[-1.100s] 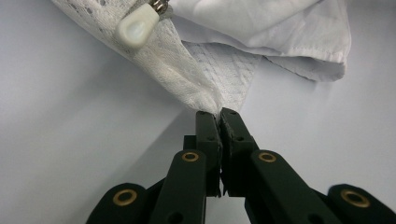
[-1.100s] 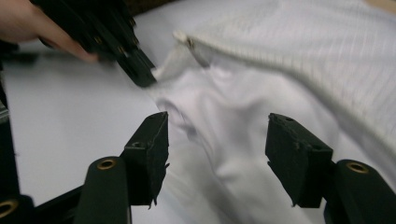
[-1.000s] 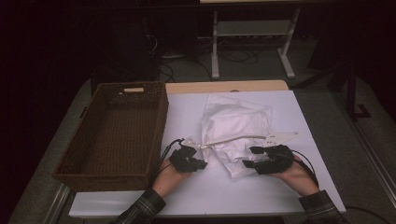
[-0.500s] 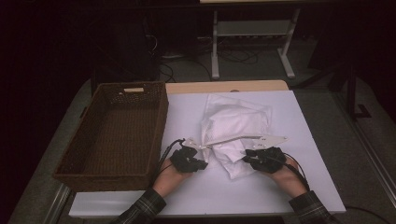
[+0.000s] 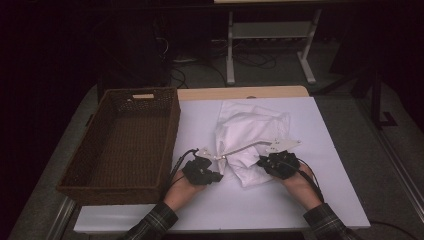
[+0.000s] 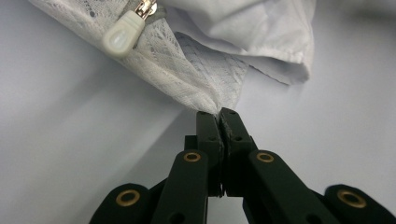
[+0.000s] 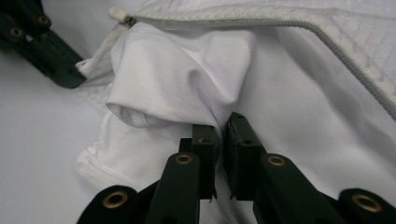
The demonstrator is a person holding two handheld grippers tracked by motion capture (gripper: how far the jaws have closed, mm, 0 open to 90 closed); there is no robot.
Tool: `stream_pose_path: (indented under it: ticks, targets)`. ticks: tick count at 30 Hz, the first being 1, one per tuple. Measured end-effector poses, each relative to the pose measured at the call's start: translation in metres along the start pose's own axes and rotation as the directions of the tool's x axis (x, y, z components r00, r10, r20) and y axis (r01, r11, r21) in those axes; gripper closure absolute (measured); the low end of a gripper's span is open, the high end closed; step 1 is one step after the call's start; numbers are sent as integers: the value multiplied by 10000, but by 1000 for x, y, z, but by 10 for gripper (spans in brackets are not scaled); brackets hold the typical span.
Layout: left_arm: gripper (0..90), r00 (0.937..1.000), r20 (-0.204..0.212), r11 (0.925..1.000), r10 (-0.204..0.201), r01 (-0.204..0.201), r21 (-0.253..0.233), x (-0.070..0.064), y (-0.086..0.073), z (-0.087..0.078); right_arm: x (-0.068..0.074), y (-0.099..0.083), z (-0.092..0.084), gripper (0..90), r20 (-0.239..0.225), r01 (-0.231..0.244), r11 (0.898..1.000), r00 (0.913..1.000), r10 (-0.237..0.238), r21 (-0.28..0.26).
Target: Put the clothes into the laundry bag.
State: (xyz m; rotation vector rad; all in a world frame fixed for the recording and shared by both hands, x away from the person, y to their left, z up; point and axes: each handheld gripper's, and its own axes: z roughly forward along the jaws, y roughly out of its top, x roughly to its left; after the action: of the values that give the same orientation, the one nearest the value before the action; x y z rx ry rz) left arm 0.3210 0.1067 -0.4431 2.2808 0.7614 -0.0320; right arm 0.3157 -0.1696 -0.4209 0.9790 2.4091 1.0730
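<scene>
A white mesh zip bag (image 5: 252,125) with a white cloth (image 7: 177,79) inside lies in the middle of the table. My left gripper (image 5: 220,161) is shut on the bag's lacy near corner (image 6: 212,95), just below the zipper pull (image 6: 120,35). At the bag's near right edge my right gripper (image 5: 260,162) has just been closing. In the right gripper view its jaws (image 7: 223,125) stand almost together with a fold of the white cloth pinched between them. The zipper (image 7: 289,25) runs across the top of that view, and the left gripper (image 7: 70,77) shows at upper left.
A brown wicker basket (image 5: 171,127) stands along the table's left side, close to my left hand. The white table top (image 5: 325,150) reaches to the right and near edges. A metal stand (image 5: 270,35) is on the floor beyond the table.
My right gripper has slid left toward the bag and its jaws have closed on the cloth. The left gripper has stayed put, holding the bag's corner.
</scene>
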Motion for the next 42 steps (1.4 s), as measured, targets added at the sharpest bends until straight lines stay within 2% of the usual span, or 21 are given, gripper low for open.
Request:
stream_pose_path:
  ticks: [1, 2, 12, 16, 18, 32, 33, 34, 36, 40, 41, 42]
  targets:
    - [884, 10000, 12, 10000, -18, 18, -12, 0, 0, 0, 0, 0, 0, 827, 0, 0, 10000, 10000, 0, 0]
    - [884, 10000, 13, 10000, -14, 14, -18, 0, 0, -1, -4, 4, 3, 828, 29, -209, 9998, 9998, 209, -35]
    - [888, 9999, 64, 10000, 93, -92, -28, -1, 1, -2, -13, 14, 11, 832, 313, -673, 9975, 9972, 679, -221]
    - [888, 9999, 71, 9999, 100, -100, -24, -1, 1, -2, -18, 18, 17, 834, 480, -680, 9974, 9965, 691, -238]
    - [888, 9999, 69, 9999, 104, -103, -48, -1, 1, -2, -22, 22, 21, 834, 746, -608, 9976, 9952, 631, -321]
    - [887, 10000, 91, 10000, 19, -19, -74, 0, 1, -1, -34, 27, 33, 831, 840, -811, 9951, 9928, 857, -570]
    - [885, 10000, 93, 9999, -23, 24, -113, 0, 1, -1, -35, 26, 29, 790, 586, -835, 9951, 9945, 865, -526]
    - [885, 10000, 93, 9999, -23, 24, -113, 0, 1, -1, -35, 26, 29, 790, 586, -835, 9951, 9945, 865, -526]
    - [884, 9999, 99, 9999, 31, -29, -134, 1, 1, -1, -35, 24, 19, 680, 78, -786, 9955, 9968, 792, -538]
    - [883, 9999, 101, 9998, 24, -22, -173, 2, 0, -2, -34, 24, 14, 629, -63, -698, 9964, 9976, 696, -481]
    - [883, 9999, 101, 9998, 24, -22, -173, 2, 0, -2, -31, 23, 3, 629, -226, -504, 9975, 9985, 494, -500]
    - [883, 9999, 98, 9998, 24, -22, -183, 1, 0, -2, -31, 23, 3, 558, -226, -504, 9975, 9985, 494, -500]
